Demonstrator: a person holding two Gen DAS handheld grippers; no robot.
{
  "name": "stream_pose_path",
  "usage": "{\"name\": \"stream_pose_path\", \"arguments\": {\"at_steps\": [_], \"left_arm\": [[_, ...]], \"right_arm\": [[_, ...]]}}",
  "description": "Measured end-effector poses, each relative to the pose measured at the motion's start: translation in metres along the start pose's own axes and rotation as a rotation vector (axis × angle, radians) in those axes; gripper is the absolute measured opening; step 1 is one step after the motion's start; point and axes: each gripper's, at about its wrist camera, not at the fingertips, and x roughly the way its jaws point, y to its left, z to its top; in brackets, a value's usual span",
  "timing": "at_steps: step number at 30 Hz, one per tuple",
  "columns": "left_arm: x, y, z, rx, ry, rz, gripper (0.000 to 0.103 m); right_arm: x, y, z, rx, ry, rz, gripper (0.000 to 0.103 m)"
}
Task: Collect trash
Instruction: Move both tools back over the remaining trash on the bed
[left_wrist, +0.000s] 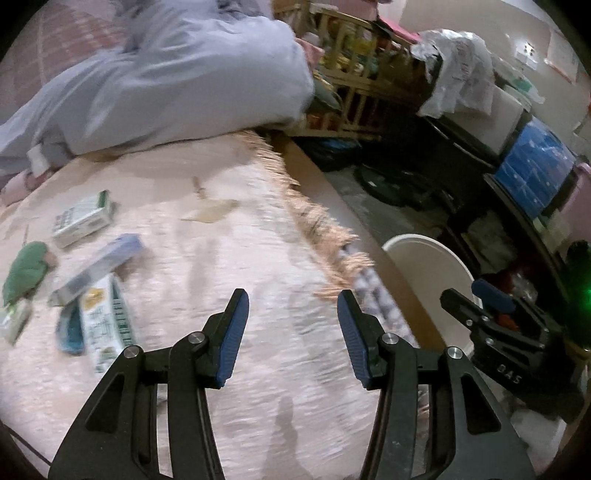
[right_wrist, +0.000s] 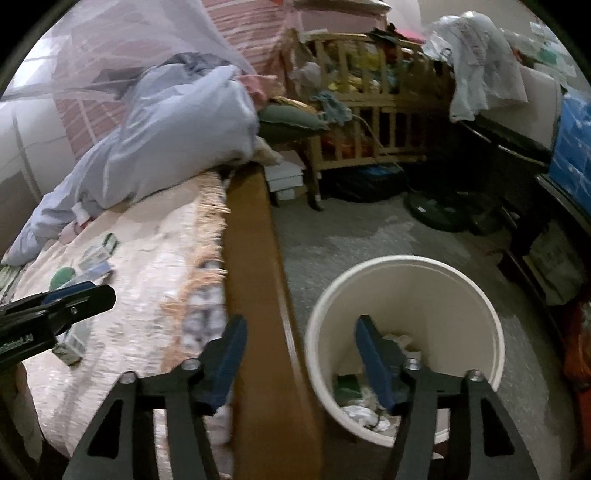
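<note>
Cardboard green-white flat carton (left_wrist: 105, 321) lay left of the left tool (left_wrist: 291, 332), light, crushable, grip across narrow sides | both tools released, empty | right tool (right_wrist: 299, 354) above the white round plastic bin (right_wrist: 495, 332).

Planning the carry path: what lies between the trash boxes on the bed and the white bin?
In the right wrist view, bare blanket, its fringe and the wooden bed rail separate the boxes from the bin.
</note>
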Motion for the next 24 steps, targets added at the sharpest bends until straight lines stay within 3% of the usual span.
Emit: {"name": "stream_pose_path", "arguments": {"at_steps": [16, 24], "left_arm": [[-0.035, 0.077, -0.013, -0.075, -0.032, 0.127, 0.048], [-0.047, 0.132, -0.024, -0.141, -0.008, 0.176, 0.048]], "right_arm": [[0.004, 0.094, 0.009, -0.118, 0.032, 0.139, 0.064], [0.010, 0.135, 0.009, -0.186, 0.051, 0.188, 0.064]]}}
